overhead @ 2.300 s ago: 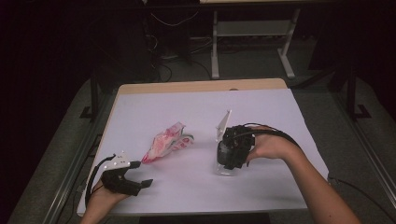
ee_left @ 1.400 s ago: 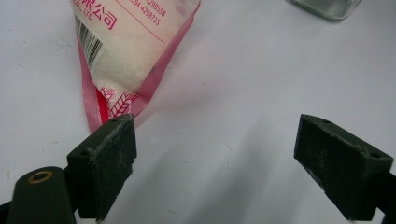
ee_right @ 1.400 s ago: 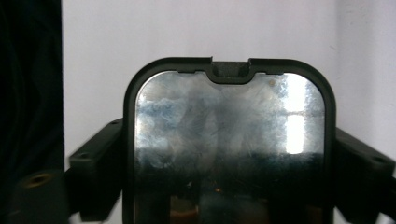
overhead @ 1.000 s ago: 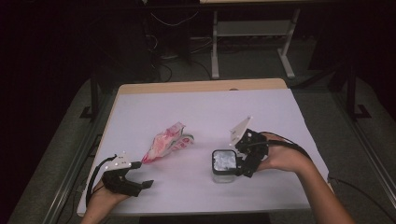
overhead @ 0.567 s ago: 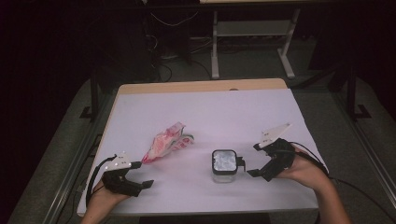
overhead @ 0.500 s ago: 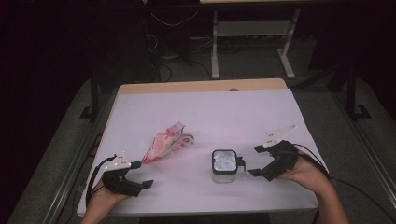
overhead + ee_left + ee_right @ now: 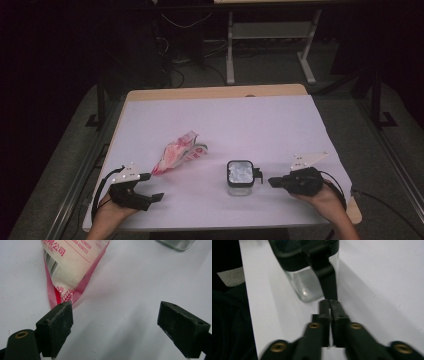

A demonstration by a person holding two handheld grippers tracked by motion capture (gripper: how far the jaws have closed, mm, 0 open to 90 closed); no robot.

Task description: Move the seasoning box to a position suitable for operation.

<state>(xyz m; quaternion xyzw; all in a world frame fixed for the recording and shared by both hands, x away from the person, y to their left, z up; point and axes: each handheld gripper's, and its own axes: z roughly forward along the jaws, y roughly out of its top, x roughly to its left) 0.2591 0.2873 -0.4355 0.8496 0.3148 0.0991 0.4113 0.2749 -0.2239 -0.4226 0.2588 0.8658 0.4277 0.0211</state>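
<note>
Resting at the near left corner of the white table (image 7: pixel 280 120), the left gripper (image 7: pixel 150 187) sits in the person's left hand (image 7: pixel 107 212), jaws spread wide, nothing between them. In the left gripper view the pads (image 7: pixel 56 327) stand well apart over bare tabletop; the pointed corner of the pink-and-white bag (image 7: pixel 72 267) lies just beyond the left pad, apart from it or barely so, hard to call at this angle. White grains show through the clear film, red print and a barcode on it.

Near right: the right gripper (image 7: pixel 272 181) sits low in the right hand (image 7: pixel 325 197), pointing left toward the glass container (image 7: pixel 240 176). Its jaws have just been closing and now sit clenched together, nothing gripped. The grey plate (image 7: pixel 310 160) sticks up on top; a cable loops round the wrist. In the right gripper view the closed tips (image 7: pixel 329 306) point at the container's black latch (image 7: pixel 328 277), which hangs down the clear glass wall; tips just short of it, contact not clear.

The container stands upright, centre-right on the table, square, black-rimmed lid on, latch tab facing the right gripper. In the high view the bag (image 7: pixel 175 154) lies left of the container, well apart from it, slanting from near left to far right.

Farther off: the table's wooden far edge (image 7: pixel 215 92), then dark floor with cables and a pale metal frame (image 7: pixel 270 35).
</note>
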